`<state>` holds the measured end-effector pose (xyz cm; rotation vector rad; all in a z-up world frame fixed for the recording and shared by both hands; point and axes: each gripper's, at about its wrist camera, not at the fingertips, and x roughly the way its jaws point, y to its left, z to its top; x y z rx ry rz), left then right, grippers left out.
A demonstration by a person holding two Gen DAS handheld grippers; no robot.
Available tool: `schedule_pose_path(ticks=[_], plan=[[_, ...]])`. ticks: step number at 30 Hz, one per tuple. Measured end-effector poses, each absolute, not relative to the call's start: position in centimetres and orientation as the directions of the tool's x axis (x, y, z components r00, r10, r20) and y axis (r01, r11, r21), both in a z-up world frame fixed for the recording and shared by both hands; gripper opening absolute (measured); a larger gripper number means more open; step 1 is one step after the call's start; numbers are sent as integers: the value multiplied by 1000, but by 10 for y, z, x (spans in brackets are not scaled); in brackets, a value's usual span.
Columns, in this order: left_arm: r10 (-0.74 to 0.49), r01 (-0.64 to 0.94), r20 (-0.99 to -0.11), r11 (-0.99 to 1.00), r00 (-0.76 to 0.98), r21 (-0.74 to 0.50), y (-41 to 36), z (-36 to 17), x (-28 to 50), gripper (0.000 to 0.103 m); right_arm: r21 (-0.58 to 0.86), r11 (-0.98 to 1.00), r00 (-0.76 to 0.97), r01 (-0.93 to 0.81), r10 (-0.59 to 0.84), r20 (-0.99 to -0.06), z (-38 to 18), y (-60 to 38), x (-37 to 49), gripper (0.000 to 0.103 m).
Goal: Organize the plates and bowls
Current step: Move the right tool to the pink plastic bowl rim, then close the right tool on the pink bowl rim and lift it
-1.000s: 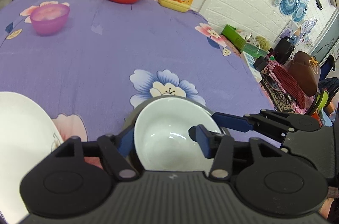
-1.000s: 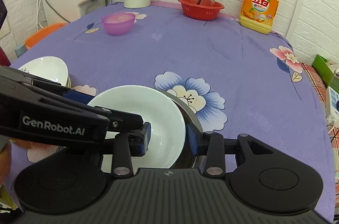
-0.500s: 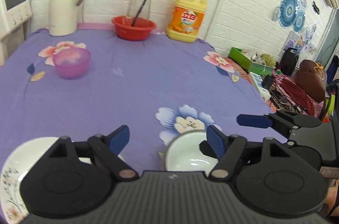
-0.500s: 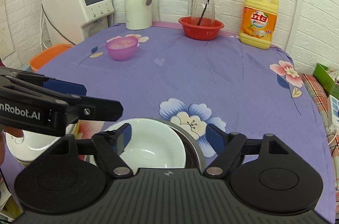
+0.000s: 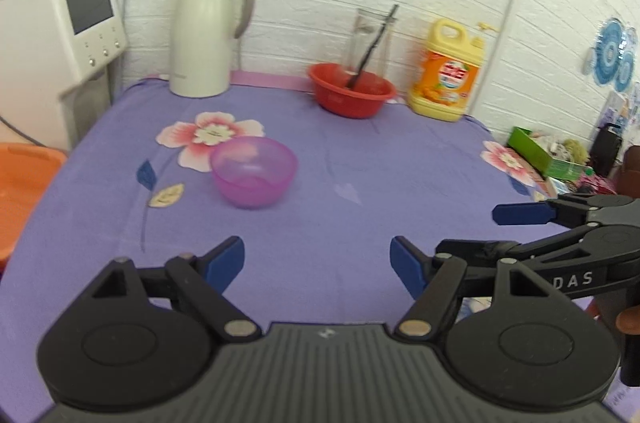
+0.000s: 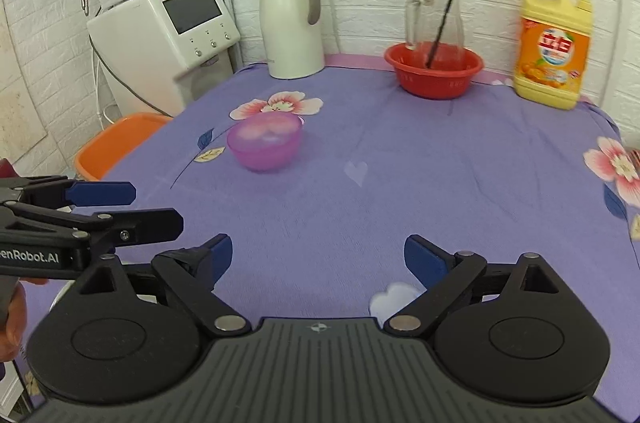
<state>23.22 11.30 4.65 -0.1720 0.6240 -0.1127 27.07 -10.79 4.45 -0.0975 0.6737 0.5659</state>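
both tongs [image 5: 318, 259] [image 6: 318, 257] agape, pink bowl [image 5: 254, 171] well ahead

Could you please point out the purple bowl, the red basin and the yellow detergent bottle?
purple bowl [image 5: 254, 171], left wrist view, front wall.
red basin [image 6: 434, 66], right wrist view, front wall.
yellow detergent bottle [image 6: 553, 57], right wrist view, label.

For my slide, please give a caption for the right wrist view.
Open right gripper above the purple floral tablecloth, facing a translucent purple bowl; open left gripper beside it.
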Motion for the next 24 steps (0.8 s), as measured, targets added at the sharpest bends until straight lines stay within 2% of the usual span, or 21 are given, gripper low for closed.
schedule_pose_path(ticks=[7,13,17,24], plan=[[-95,-37,-624,980,776,-196,161,20,295,73,41,813,603,-581,463,-650,39,-56,324,103],[-110,-140,-650,937,752,-321,210,6,347,73,21,798,587,-602,460,-666,33,-16,368,103],[-148,-146,-642,913,752,-381,223,5,374,73,40,811,593,-584,461,-660,28,-3,391,103],[-148,-146,-683,924,715,-352,213,-15,412,73,43,836,590,-547,421,-689,8,8,424,103]])
